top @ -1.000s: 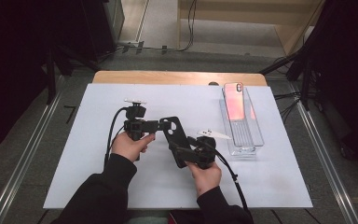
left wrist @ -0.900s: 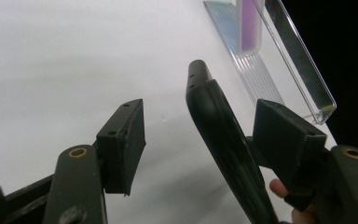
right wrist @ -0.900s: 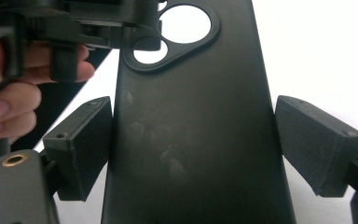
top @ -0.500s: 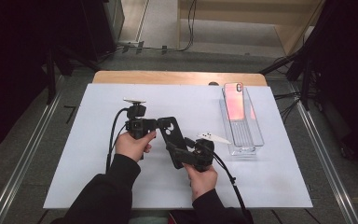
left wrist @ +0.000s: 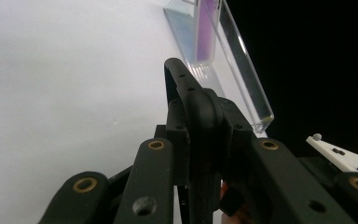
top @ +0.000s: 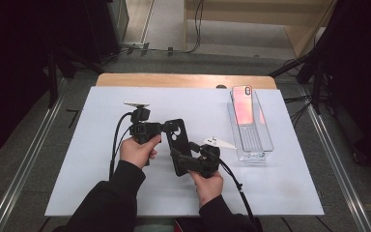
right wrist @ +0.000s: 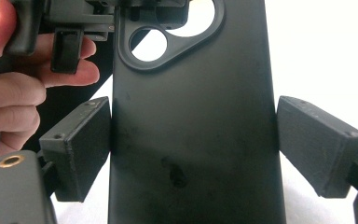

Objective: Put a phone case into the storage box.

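High view, matte black phone case (top: pixel 178 145) with camera cutout, left gripper (top: pixel 160 127) clamping its top edge, having just closed, right gripper (top: pixel 182 162) gripping its sides.

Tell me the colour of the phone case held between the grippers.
Matte black; the phone case shows best in the right gripper view.

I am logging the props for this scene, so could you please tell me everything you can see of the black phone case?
The black phone case is a matte, rubbery-looking shell with a rounded camera cutout near its top, faintly scuffed on its back. It is empty and held above the white table sheet. The left hand-held gripper is shut on its top edge, and the right hand-held gripper grips its long sides lower down.
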{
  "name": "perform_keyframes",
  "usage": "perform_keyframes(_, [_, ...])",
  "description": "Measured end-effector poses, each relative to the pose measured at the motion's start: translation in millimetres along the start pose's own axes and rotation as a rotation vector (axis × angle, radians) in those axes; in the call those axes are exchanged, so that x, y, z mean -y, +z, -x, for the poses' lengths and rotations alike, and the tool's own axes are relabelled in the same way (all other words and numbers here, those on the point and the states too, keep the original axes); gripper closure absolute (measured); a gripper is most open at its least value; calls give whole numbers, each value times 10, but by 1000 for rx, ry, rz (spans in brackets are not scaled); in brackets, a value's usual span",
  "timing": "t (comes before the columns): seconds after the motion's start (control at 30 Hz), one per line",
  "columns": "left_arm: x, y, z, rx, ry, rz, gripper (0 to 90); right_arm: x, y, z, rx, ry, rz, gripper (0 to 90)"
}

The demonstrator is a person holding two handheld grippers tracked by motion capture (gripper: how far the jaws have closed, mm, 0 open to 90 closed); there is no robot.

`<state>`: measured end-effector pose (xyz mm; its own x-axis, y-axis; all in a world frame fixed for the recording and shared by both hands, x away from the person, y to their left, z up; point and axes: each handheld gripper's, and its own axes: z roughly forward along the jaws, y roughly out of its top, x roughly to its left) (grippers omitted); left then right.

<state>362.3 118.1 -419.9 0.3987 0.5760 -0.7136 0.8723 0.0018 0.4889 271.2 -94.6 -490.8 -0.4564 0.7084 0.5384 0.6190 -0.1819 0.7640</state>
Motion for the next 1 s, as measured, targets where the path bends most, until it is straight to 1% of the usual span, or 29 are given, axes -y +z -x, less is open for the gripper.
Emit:
perform_keyframes(0.03, [0,-6,0,11,-5,4,785,-8,-8,0,-2,-1,-1,113])
perform_keyframes(0.1, [0,-16,11,21,-13,4,787,-23,-10,26,-32,-1,-5,111])
perform_keyframes(0.17, [9,-22,38,19,-2,2,788,-48,-12,33,-41,1,-31,93])
perform_keyframes(0.23, [9,-34,60,27,1,6,792,-82,-7,24,-33,-29,-60,0])
perform_keyframes(0.27, [7,-43,63,29,2,9,792,-98,-5,19,-23,-47,-77,0])
perform_keyframes(0.33, [5,-59,68,31,5,18,792,-122,-13,18,-28,-78,-88,0])
perform_keyframes(0.4, [-1,-77,67,29,7,23,792,-149,-30,16,-6,-97,-116,0])
perform_keyframes(0.47, [-2,-96,72,25,15,35,792,-184,-48,22,-5,-113,-140,0])
perform_keyframes(0.53, [-6,-119,76,21,26,44,791,-214,-56,31,-9,-119,-172,0])
perform_keyframes(0.67, [-12,-169,85,20,50,74,791,-255,-73,30,-13,-149,-210,0])
perform_keyframes(0.8, [-14,-211,109,6,79,104,790,-276,-99,38,-40,-160,-233,0])
perform_keyframes(0.87, [-14,-225,125,2,98,113,790,-277,-111,42,-62,-166,-258,0])
perform_keyframes(0.93, [-10,-241,146,-13,127,125,790,-279,-127,42,-68,-178,-261,0])
perform_keyframes(1.0, [-5,-244,161,-19,142,129,790,-288,-143,44,-71,-182,-260,0])
